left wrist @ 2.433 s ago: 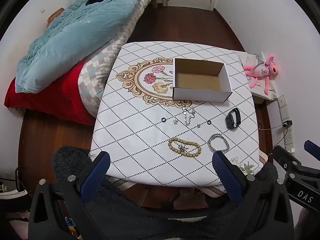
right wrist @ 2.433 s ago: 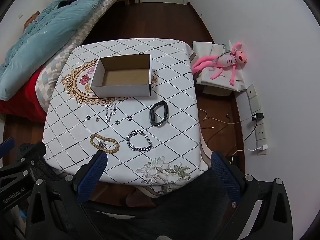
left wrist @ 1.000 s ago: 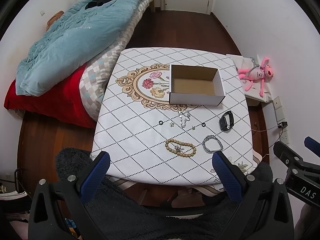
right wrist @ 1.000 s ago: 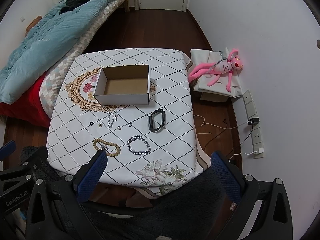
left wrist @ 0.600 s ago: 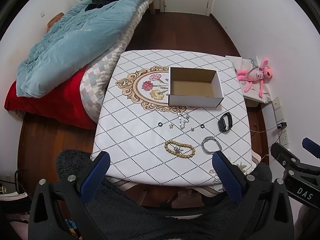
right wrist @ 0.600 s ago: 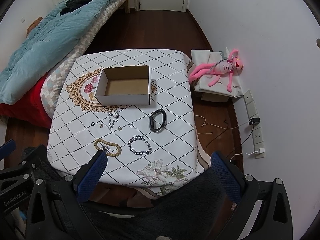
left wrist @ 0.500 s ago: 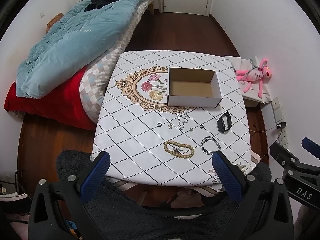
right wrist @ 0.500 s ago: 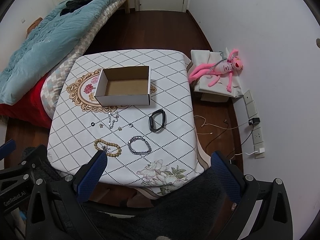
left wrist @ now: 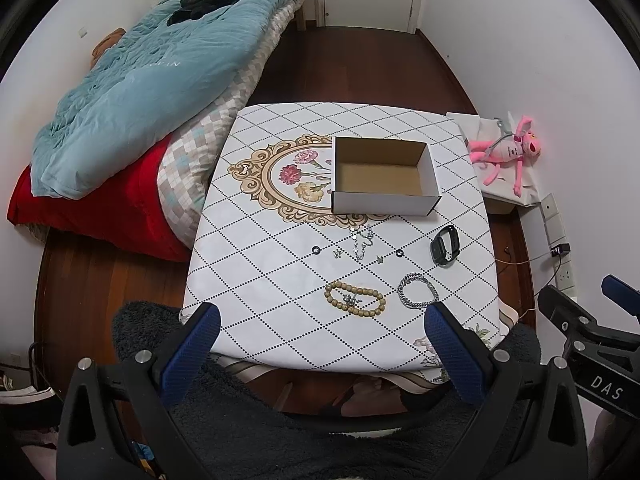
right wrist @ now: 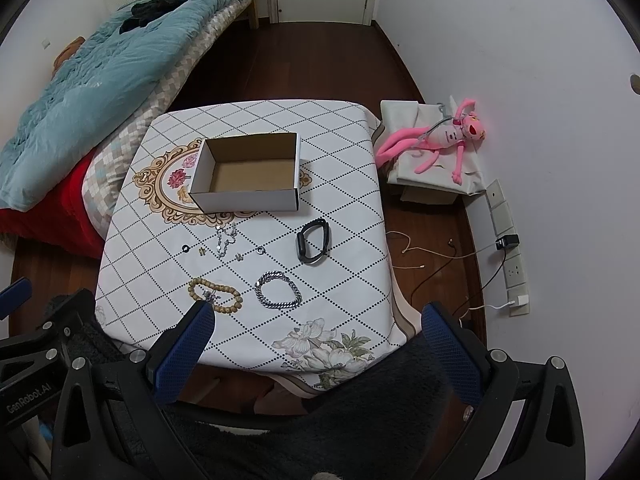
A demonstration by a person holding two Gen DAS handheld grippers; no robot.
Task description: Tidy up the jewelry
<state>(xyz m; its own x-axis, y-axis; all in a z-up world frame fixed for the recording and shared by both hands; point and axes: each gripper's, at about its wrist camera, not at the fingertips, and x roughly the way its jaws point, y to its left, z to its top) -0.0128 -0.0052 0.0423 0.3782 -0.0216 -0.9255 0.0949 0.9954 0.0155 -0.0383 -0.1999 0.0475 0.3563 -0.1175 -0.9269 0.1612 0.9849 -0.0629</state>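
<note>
Jewelry lay loose on table (left wrist: pixel 256 264) near empty box (left wrist: pixel 384 200): beads (left wrist: pixel 355 300), chain (left wrist: pixel 417 291), band (left wrist: pixel 444 246). Left gripper (left wrist: pixel 320 352) and right gripper (right wrist: pixel 316 348) were both spread wide, holding nothing. Readable labels: "DAS", "GenRobot.AI".

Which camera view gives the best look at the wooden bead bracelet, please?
The left wrist view: the wooden bead bracelet lies fully visible on the table. In the right wrist view, the right hand-held gripper finger covers part of its near edge.
</note>
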